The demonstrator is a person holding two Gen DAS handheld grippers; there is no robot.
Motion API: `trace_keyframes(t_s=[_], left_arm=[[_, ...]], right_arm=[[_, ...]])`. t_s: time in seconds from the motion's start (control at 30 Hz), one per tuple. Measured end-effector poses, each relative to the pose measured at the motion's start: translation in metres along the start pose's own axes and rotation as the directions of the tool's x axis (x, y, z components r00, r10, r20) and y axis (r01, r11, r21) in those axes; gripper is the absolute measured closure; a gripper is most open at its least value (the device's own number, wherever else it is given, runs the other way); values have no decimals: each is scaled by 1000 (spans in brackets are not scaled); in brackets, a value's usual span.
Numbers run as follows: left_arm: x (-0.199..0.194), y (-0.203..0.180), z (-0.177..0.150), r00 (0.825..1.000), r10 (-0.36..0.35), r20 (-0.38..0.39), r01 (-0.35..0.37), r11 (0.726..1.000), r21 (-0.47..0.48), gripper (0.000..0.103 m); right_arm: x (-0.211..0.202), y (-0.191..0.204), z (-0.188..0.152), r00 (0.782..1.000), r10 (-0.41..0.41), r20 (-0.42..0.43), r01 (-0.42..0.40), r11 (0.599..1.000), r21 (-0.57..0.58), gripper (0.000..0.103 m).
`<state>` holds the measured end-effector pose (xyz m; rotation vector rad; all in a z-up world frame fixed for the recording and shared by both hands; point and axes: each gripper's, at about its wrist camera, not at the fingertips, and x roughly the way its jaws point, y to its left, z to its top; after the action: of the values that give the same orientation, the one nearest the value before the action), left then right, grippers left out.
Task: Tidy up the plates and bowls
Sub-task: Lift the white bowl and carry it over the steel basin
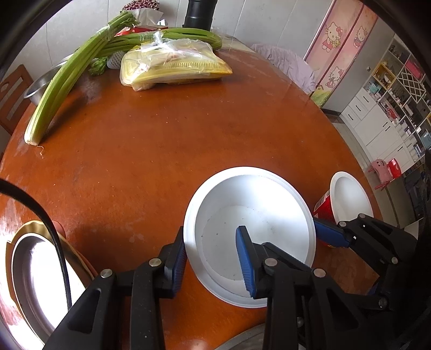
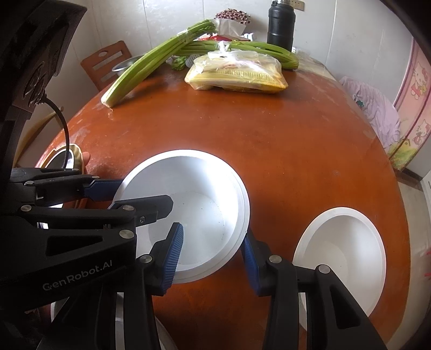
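Observation:
A wide white bowl (image 1: 258, 215) (image 2: 194, 188) stands on the brown round table (image 1: 140, 161), and both grippers hold it. My left gripper (image 1: 211, 230) is shut on its left rim, one blue pad outside and one inside the wall. In the right wrist view the left gripper (image 2: 113, 196) clamps that same rim. My right gripper (image 2: 212, 228) is shut on the near right rim, with one pad inside the bowl and one outside; it shows as the right gripper (image 1: 330, 234) at the bowl's right edge. A second bowl (image 1: 350, 199) (image 2: 339, 255), red outside and white inside, stands just to the right.
A steel bowl on a gold plate (image 1: 35, 269) sits at the near left edge. At the far side lie celery stalks (image 1: 67, 78), a bagged yellow packet (image 1: 175, 67), a steel basin (image 1: 40, 86) and a black flask (image 2: 281, 24). A chair (image 2: 107, 64) stands beyond.

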<state>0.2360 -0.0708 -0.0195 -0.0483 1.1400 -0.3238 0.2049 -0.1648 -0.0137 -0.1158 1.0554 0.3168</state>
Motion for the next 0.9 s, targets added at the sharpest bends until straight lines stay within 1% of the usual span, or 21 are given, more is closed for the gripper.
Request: trace_keyframes(t_s=[0.17, 0.43, 0.6, 0.9], left_arm=[[-13, -2, -1, 1000, 2, 28, -2, 1000, 1, 67], [-45, -5, -9, 995, 20, 93, -21, 1000, 13, 67], [-62, -6, -17, 992, 18, 125, -20, 1000, 15, 67], [-86, -6, -39, 986, 21, 166, -24, 1000, 10, 67]], right_arm=[[-12, 4, 0, 1000, 5, 23, -5, 1000, -3, 58], [-39, 15, -1, 997, 24, 75, -22, 1000, -20, 58], [-54, 24, -5, 995, 26, 99, -23, 999, -29, 58], [-79, 43, -20, 990, 26, 138, -19, 998, -53, 58]])
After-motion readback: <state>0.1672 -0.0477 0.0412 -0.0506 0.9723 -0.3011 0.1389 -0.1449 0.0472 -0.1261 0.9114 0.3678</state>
